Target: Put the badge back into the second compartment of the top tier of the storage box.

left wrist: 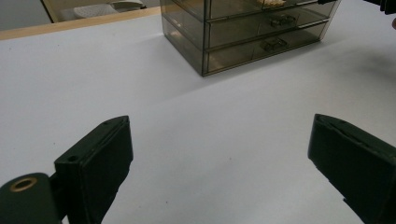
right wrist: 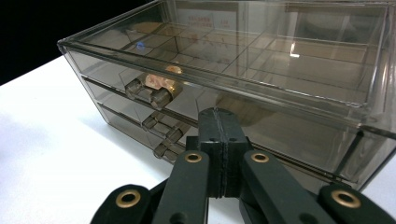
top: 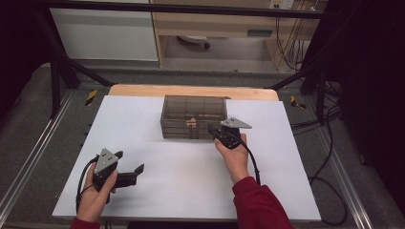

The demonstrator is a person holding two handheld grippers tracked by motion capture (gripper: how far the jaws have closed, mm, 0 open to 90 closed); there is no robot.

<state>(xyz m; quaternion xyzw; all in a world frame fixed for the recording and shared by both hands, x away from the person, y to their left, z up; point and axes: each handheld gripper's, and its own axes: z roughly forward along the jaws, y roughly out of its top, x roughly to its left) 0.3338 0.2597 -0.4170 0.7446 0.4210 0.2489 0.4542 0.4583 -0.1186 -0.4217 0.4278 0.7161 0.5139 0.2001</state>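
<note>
At frame centre, the right gripper, jaws pressed together and empty, sits against the smoky transparent plastic drawer cabinet front. At lower left, the left gripper hovers wide open over the white table sheet.

A white sheet covers the desk, whose pale wooden edge shows at the far side. Grey carpet lies around it, crossed by black frame bars and loose black cables on the right. Behind stand a white panel and a light wooden cabinet, and the room's edges are dark.
</note>
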